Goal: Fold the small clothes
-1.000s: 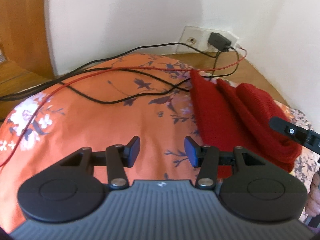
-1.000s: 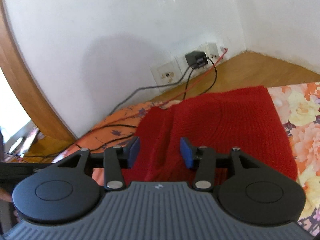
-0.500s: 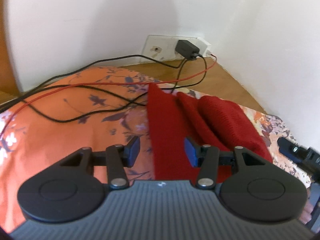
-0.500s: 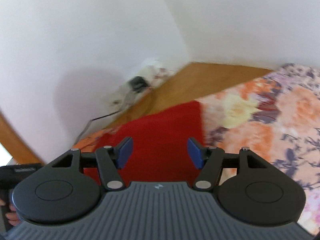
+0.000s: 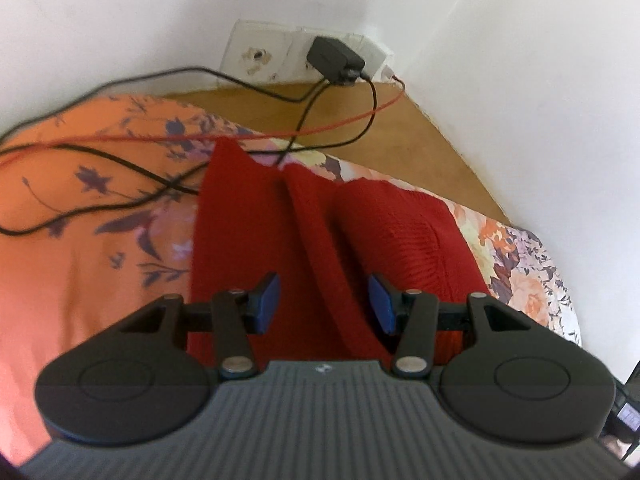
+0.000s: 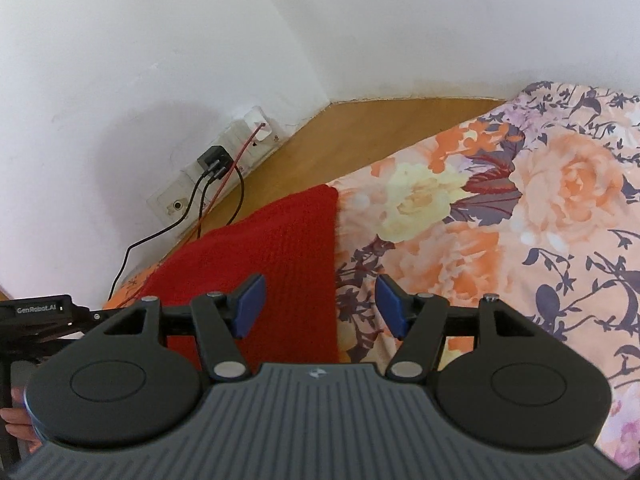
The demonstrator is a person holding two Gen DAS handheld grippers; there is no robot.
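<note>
My left tongs [image 5: 324, 303] stand spread with nothing between the blue pads, hovering over the near end of the red knitted garment [image 5: 280, 240], which lies on the floral bedsheet [image 5: 80, 248] close to the corner of the room; I cannot tell how far above the cloth the pads are. From this camera the garment shows a long fold ridge running away from me and a rounded, ribbed hump on its right side, but its near edge is hidden under the gripper body, so I cannot see where it ends. My right tongs [image 6: 318, 306] are also spread and empty, straddling the right edge of the red knitted garment [image 6: 280, 240]: the left pad sits over red knit, the right pad over the bedsheet [image 6: 540, 220]. Black cables [image 5: 120, 184] and a red wire [image 5: 320, 130] trail across the sheet to a black charger [image 5: 334, 62] plugged into the wall sockets [image 5: 260, 54]; one black cable passes by the garment's far corner, touching or not I cannot say. At the left border of the right view I glimpse the other gripper's black body and a bit of a hand [image 6: 16, 420], mostly cut off
</note>
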